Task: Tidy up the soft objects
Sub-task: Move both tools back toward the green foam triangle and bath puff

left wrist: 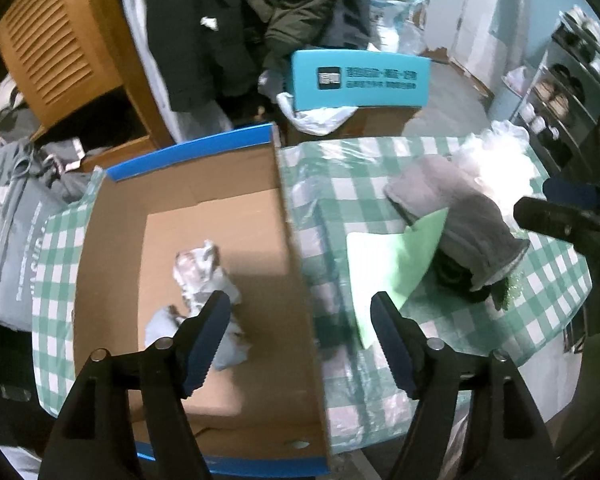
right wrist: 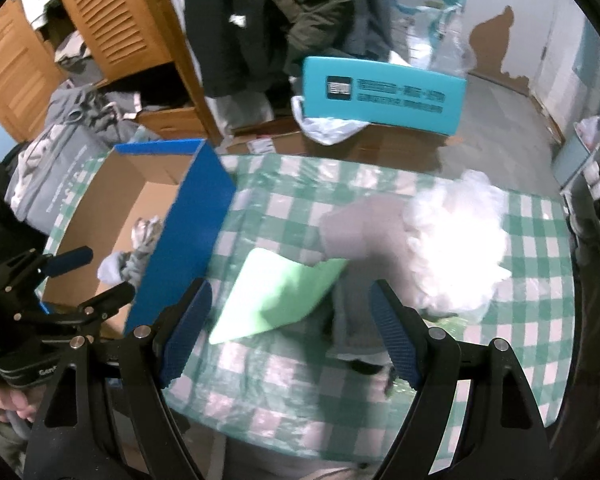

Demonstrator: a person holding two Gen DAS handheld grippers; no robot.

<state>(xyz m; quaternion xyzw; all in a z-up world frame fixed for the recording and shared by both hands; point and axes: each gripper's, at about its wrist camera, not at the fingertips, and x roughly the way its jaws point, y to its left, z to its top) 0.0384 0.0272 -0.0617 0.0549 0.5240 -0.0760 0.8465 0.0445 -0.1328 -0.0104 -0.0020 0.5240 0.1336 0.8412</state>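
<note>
Lying crumpled on the floor of the cardboard box (left wrist: 204, 216), a grey-and-white cloth (left wrist: 204, 280) was already sorted, while the rest of the soft things waited on the checked table (left wrist: 340, 184) at about three o'clock of the box: a grey glove (left wrist: 456, 216), a pale green cloth (left wrist: 388, 264) tucked partly under it, and a white fluffy wad (left wrist: 496, 160) just beyond. Judging from this, the next pick was one of those three, best taken by a low pinch on a loose fold so the neighbours stay put, then lifted clear of the box's blue-edged wall. The left gripper (left wrist: 300, 336) stood wide apart and empty above the box wall. The right gripper (right wrist: 290, 332) hung equally wide and empty over the green cloth and glove, touching neither.
</note>
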